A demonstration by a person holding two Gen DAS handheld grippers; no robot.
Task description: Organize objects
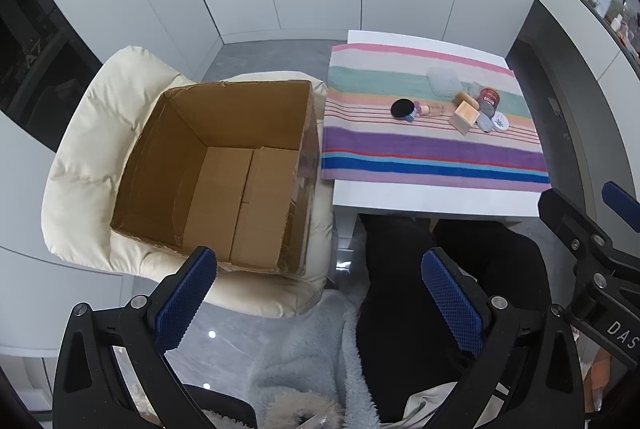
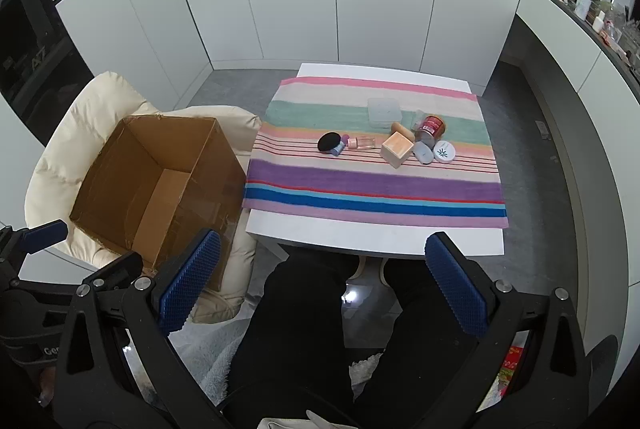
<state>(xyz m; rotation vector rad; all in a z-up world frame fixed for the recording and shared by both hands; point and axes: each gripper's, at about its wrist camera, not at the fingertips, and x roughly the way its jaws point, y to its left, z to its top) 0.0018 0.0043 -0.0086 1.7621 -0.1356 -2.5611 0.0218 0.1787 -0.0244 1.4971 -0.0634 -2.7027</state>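
An open, empty cardboard box [image 1: 224, 173] [image 2: 156, 181] rests on a cream cushioned chair [image 1: 80, 149] [image 2: 60, 153]. On the striped cloth [image 1: 432, 157] [image 2: 376, 189] lie small items: a black round puff [image 1: 402, 108] [image 2: 329, 142], a pink bottle [image 2: 364, 142], a peach cube [image 1: 464, 117] [image 2: 397, 148], a red-lidded jar [image 1: 489, 99] [image 2: 430, 129], a clear flat case [image 1: 443, 81] [image 2: 385, 111], a white round tin [image 1: 500, 121] [image 2: 444, 152]. My left gripper [image 1: 320, 293] and right gripper [image 2: 324, 281] hang open and hold nothing, well short of the table.
The white table [image 1: 432, 203] [image 2: 376, 239] stands right of the chair. A person's dark-clad legs [image 1: 400, 289] [image 2: 304, 329] sit below the table's near edge. White cabinet walls stand behind; a cluttered shelf [image 2: 592, 5] runs along the right.
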